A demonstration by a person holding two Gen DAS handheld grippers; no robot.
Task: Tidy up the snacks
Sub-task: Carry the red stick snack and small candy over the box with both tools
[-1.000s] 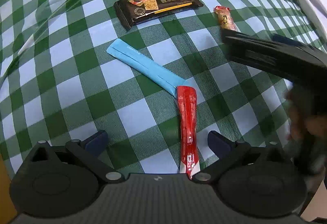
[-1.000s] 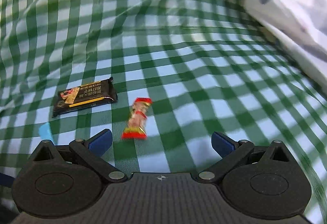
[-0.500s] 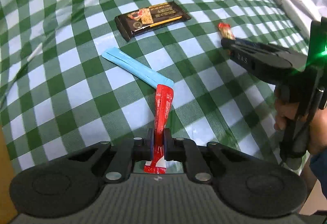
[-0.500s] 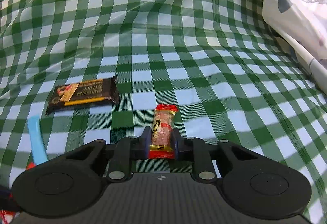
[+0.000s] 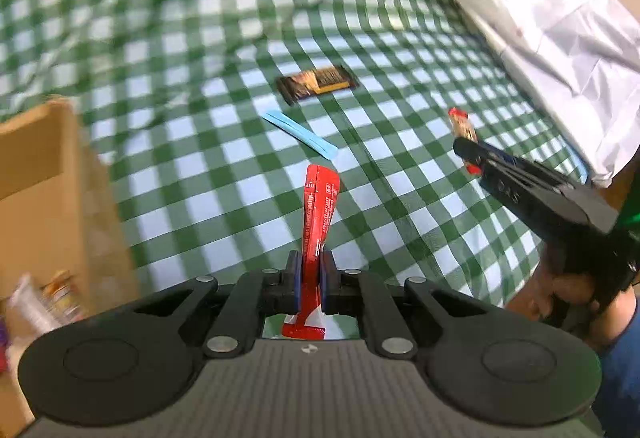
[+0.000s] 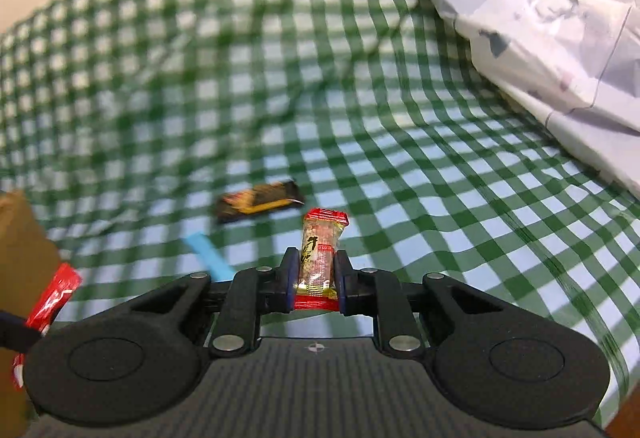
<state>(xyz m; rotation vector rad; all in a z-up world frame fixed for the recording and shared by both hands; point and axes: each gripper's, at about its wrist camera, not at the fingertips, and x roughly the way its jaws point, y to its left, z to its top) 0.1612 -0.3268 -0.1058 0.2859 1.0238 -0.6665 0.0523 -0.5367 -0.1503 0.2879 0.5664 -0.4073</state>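
My left gripper (image 5: 308, 284) is shut on a long red snack stick (image 5: 318, 210), held up off the green checked cloth (image 5: 200, 178). My right gripper (image 6: 313, 284) is shut on a small red-ended candy bar (image 6: 320, 250), also lifted; in the left wrist view the right gripper (image 5: 466, 154) and its candy bar (image 5: 462, 124) show at the right. A black and gold snack bar (image 5: 318, 82) and a light blue stick packet (image 5: 298, 134) lie flat on the cloth further back. In the right wrist view the red snack stick (image 6: 52, 298) appears at the lower left.
An open cardboard box (image 5: 44, 174) stands at the left with packets (image 5: 44, 302) inside its near corner. A white printed bag (image 5: 560, 18) lies along the cloth's right edge. A person's hand (image 5: 576, 290) holds the right gripper.
Both grippers went from open to shut on their snacks, then lifted them off the cloth and pulled back. The cardboard box has come into view at the left.
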